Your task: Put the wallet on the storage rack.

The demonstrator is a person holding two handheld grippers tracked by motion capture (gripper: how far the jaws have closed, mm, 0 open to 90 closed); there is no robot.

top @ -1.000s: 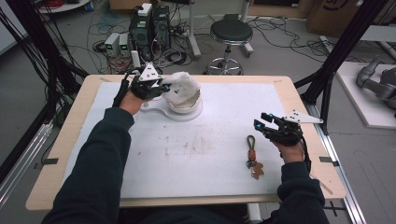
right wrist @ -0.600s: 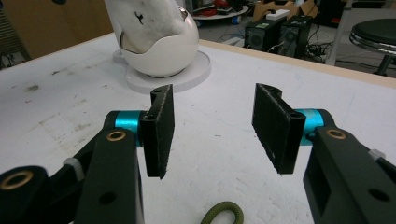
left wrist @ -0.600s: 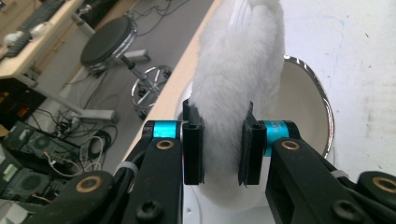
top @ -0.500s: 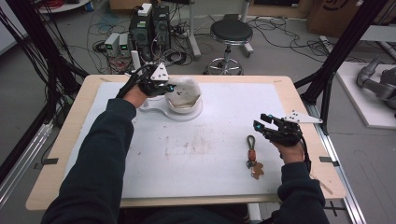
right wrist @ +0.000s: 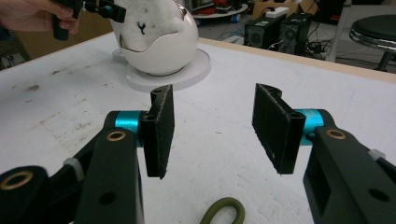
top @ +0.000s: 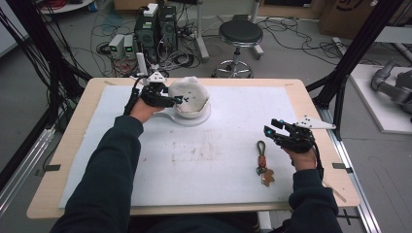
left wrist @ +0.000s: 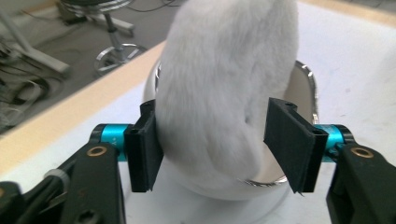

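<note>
High view: left gripper (top: 178, 99) fingers now spread around plush (top: 190, 93); right gripper (top: 270, 130) unmoved, spread.

The left claw (top: 179, 100), which 1 second ago held the white plush toy (top: 188, 91) tilted above the far side of the white bowl (top: 193, 109), has drawn back toward the person's left and lowered it. The plush toy now sits down inside the bowl, its stitched face turned toward the person. In the left gripper view the jaws stand either side of it, the right one slightly off the fur.
</note>
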